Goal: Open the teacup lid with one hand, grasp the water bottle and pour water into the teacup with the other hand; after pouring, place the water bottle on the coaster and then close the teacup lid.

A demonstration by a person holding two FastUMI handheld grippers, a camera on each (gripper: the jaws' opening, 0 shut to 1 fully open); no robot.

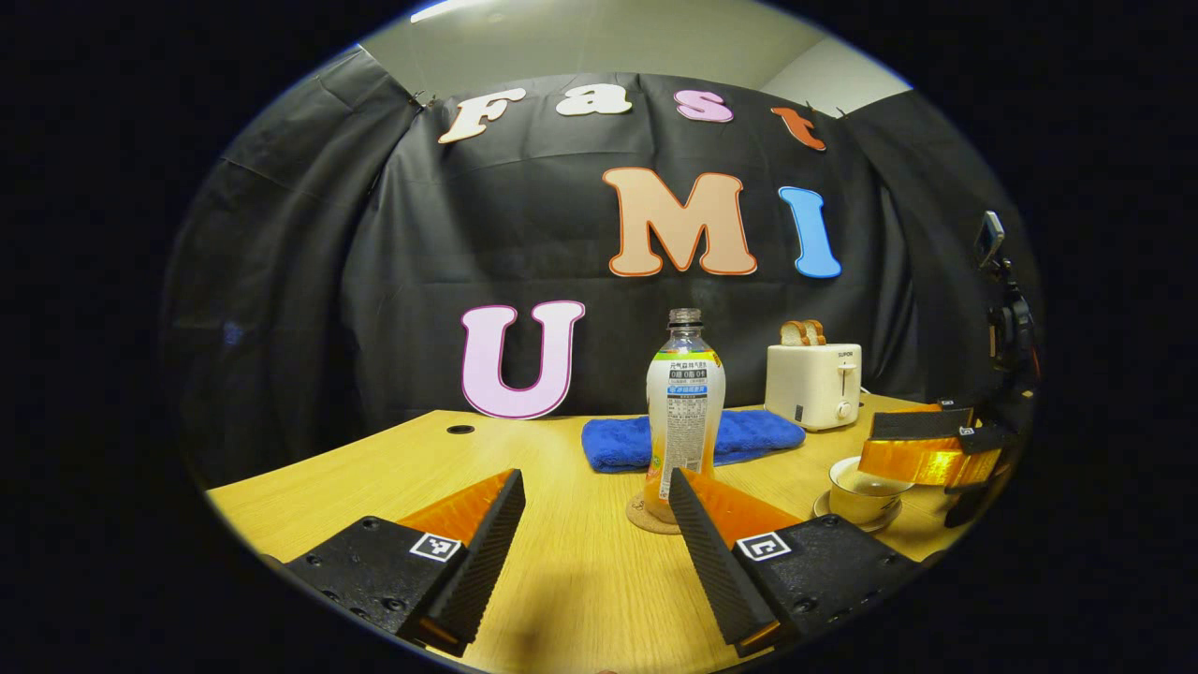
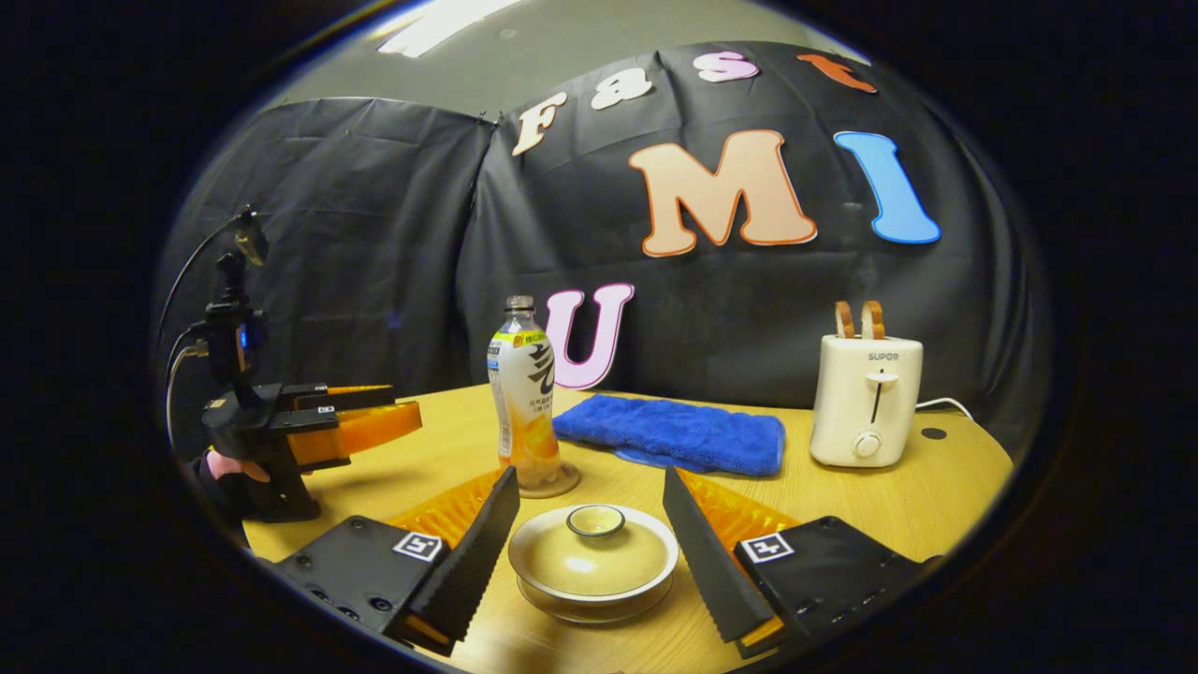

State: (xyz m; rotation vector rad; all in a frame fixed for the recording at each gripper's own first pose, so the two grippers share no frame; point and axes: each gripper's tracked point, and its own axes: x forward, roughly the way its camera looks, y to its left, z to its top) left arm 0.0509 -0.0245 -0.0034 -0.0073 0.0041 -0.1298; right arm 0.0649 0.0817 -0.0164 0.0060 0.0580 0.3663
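A lidded teacup (image 2: pixel 593 560) sat on its saucer between the wide-spread, empty fingers of the right gripper (image 2: pixel 591 538), its small knob (image 2: pixel 595 520) the likeliest hold on what looked like smooth, breakable ceramic. The left gripper (image 1: pixel 596 524), equally agape and holding nothing, faced the water bottle (image 1: pixel 684 412) standing on a coaster (image 1: pixel 648 518); light plastic, probably best taken mid-body. The toaster (image 2: pixel 867 401) read "SUPOR".

Wooden table (image 2: pixel 842 505), pale, with a round cable hole (image 2: pixel 933 433) near the right edge. Blue towel (image 2: pixel 672 432) lying folded toward the back. White toaster (image 2: pixel 866 401) upright just right of the towel, two bread slices (image 2: pixel 859 319) standing in its slots.
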